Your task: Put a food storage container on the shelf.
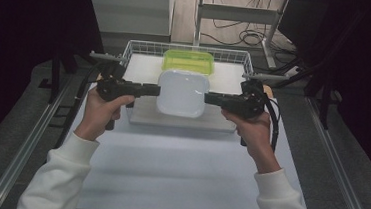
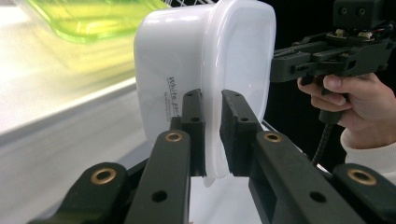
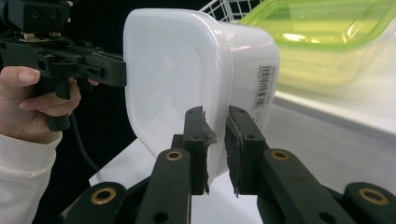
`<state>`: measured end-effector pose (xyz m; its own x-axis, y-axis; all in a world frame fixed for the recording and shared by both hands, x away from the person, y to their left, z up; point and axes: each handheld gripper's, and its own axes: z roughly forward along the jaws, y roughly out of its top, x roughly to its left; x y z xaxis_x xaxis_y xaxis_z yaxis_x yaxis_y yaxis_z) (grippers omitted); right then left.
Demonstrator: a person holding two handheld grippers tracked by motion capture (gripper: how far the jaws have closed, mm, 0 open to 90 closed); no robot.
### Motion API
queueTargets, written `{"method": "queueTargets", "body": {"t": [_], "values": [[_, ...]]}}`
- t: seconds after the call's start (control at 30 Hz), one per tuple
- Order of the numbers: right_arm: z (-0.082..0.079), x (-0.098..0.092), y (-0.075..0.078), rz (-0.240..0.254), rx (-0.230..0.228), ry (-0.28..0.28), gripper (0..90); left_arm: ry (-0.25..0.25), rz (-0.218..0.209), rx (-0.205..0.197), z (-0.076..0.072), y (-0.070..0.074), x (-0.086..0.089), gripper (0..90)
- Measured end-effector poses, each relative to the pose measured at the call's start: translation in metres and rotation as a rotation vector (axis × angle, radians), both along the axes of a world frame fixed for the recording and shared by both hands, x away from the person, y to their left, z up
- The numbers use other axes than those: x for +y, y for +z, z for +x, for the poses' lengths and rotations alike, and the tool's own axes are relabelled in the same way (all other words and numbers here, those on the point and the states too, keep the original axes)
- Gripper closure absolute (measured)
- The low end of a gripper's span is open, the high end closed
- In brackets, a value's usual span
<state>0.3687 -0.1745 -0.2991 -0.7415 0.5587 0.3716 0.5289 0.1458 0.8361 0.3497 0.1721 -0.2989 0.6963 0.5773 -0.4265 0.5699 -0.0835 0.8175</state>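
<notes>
Lifting white tub [image 1: 183, 93] off tabletop [image 1: 178, 174], left gripper [image 1: 155, 90] and right gripper [image 1: 207, 98] jaws clamped on opposite rims; next, carrying it level.

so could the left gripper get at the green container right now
Probably not: the left gripper is shut on the white container's rim, shared with the right gripper; the green container sits beyond in the wire basket.

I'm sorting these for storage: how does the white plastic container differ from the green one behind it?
The opaque white square plastic container is clamped at its rim by the left gripper and the right gripper; the translucent lime-green plastic container sits untouched in the white wire basket. The white one carries printed text and a barcode label; the green shows none. Both are rounded-cornered tubs.
</notes>
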Motion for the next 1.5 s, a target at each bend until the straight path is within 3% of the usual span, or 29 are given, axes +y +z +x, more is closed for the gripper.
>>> {"method": "queueTargets", "body": {"t": [0.33, 0.7, 0.9, 1.1, 1.23, 1.37, 1.5], "values": [[0.024, 0.002, 0.029, 0.003, -0.017, -0.009, 78.2, 0.010, -0.006, -0.026, 0.025, 0.024, 0.000, 80.3], [0.057, 0.003, 0.051, 0.032, -0.022, -0.015, 78.5, 0.020, -0.029, -0.012, 0.061, 0.039, 0.003, 79.9], [0.082, 0.005, 0.057, 0.033, 0.014, -0.028, 78.4, 0.029, -0.035, 0.020, 0.087, 0.043, 0.004, 79.8], [0.101, 0.006, 0.053, 0.053, 0.067, -0.034, 78.4, 0.030, -0.041, 0.078, 0.106, 0.042, 0.005, 79.7], [0.108, 0.007, 0.049, 0.051, 0.096, -0.035, 78.4, 0.036, -0.033, 0.100, 0.111, 0.039, 0.006, 79.7], [0.112, 0.007, 0.048, 0.056, 0.116, -0.038, 78.5, 0.038, -0.044, 0.109, 0.113, 0.039, 0.006, 79.7], [0.116, 0.008, 0.051, 0.045, 0.135, -0.046, 78.5, 0.041, -0.063, 0.144, 0.121, 0.036, 0.008, 79.6]]}}
